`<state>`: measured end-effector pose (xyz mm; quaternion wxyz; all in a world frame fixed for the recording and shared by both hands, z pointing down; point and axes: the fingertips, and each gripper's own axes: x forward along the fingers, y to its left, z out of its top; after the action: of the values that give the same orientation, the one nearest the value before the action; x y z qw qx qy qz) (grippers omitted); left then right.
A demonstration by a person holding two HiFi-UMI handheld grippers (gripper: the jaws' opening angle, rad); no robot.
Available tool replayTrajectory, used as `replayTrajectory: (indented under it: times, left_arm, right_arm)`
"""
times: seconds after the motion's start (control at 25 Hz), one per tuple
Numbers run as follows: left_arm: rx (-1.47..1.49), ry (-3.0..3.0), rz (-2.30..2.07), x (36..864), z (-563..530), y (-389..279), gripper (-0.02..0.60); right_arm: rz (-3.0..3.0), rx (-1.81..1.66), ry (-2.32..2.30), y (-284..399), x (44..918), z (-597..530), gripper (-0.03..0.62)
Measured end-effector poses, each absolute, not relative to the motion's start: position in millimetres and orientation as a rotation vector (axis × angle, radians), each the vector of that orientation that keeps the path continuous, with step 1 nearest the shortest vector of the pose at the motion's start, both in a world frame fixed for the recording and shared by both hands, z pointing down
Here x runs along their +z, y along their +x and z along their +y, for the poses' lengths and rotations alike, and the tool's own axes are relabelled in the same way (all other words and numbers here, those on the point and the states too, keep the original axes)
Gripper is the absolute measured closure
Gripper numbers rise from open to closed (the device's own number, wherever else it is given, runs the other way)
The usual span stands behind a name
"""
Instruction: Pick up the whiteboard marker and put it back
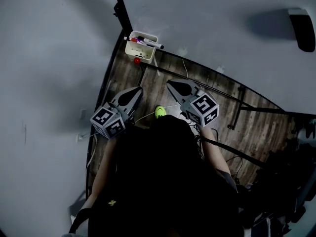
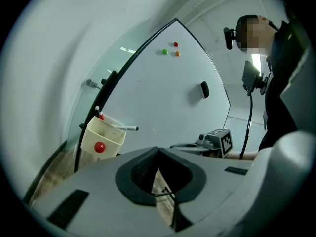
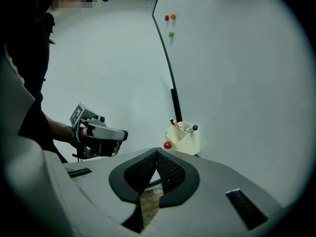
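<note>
Holder (image 1: pixel 139 51): well ahead of my tips.
My left gripper (image 2: pixel 158 151): jaws together, empty.
My right gripper (image 3: pixel 157 152): jaws together, empty.
Whiteboard marker (image 1: pixel 150 43): across the Holder's top; probably light, stiff, slick; I'd pinch mid-barrel.

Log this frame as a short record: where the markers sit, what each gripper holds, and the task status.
holder: cream holder at the whiteboard edge, red magnet on its front
marker: white marker lying across the holder's top, others inside
left gripper: shut, empty, short of the holder
right gripper: shut, empty, short of the holder
task status: no marker picked up yet
</note>
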<state>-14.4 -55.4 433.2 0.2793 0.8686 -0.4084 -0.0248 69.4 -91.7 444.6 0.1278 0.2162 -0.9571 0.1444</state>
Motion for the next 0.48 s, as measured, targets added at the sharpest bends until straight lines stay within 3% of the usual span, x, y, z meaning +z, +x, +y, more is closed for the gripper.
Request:
replayTrajectory:
  times: [0.48]
  left_arm:
    - [-0.065, 2.31, -1.173, 433.0, -83.1, 2.2, 0.561]
  right_arm:
    - [-2.824, 0.392, 0.595, 81.1, 446.2, -129.7, 0.595]
